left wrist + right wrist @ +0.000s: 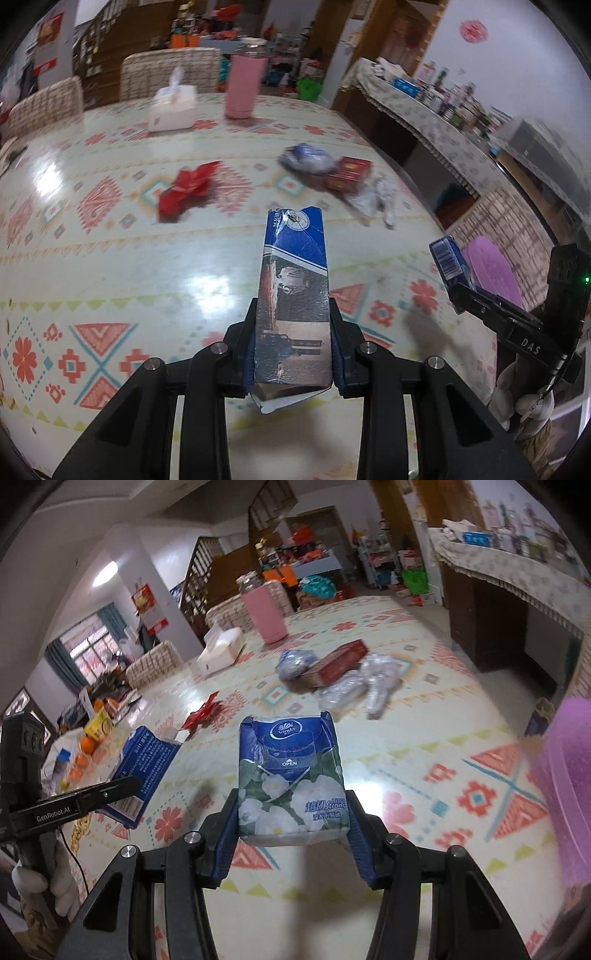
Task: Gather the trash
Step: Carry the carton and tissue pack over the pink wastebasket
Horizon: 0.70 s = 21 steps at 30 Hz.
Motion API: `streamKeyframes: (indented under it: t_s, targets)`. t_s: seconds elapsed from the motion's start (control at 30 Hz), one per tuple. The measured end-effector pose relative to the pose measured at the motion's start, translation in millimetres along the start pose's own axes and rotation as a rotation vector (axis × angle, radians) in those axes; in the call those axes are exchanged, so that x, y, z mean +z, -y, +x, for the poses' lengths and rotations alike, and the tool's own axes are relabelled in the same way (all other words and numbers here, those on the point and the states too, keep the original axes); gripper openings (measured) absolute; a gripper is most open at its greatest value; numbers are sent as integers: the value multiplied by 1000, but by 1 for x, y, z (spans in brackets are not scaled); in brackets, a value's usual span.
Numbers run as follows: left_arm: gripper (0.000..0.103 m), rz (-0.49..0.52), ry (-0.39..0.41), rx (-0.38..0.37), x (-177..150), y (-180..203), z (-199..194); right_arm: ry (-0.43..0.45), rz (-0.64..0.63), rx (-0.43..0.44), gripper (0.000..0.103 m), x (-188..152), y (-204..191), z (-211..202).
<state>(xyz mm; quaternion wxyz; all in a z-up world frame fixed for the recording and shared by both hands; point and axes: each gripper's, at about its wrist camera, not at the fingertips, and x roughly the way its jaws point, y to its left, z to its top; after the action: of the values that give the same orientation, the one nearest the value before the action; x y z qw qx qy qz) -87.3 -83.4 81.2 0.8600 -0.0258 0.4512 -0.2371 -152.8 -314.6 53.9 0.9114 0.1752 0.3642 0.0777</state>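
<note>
L gripper (293, 343): mine, clenched on a flattened blue carton (293, 295); pads press both its long sides; carton sticks up fwd, torn end on top; held above the table (110, 266), not touching it
R gripper (293, 830): mine, clamped on a blue tissue pack (291, 779) w/ white flowers, "OPEN" flap facing cam; lifted off the table too
Hands: gloved hand (55, 882) on the L handle seen in R view; another glove (524, 398) on the R handle in L view
Trash left on table: red crumpled wrapper (188, 188) mid-table; blue-white crumpled bag (304, 158) touching a red box (347, 173); clear crumpled plastic (376, 199) just beside the box, toward the R edge
Far edge: white tissue box (171, 109); pink tumbler (243, 86) beside it, apart
Purple bin (569, 794): off the table's R edge, near my R gripper; blurred
L edge: oranges (86, 746) & clutter, well apart from the trash
</note>
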Motion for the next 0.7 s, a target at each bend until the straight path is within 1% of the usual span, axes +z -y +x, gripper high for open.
streamKeyframes:
  t_s: [0.17, 0.37, 0.57, 0.7]
  targets:
    - [30, 80, -6, -21, 4, 39, 5, 46, 29, -23, 58, -10, 21, -27]
    - [30, 174, -14, -52, 12, 89, 16, 103, 94, -59, 58, -17, 58, -58]
    - [30, 237, -8, -95, 23, 131, 28, 151, 178, -111, 58, -29, 110, -96]
    - [30, 274, -20, -120, 28, 162, 40, 180, 220, -152, 58, -37, 137, -121]
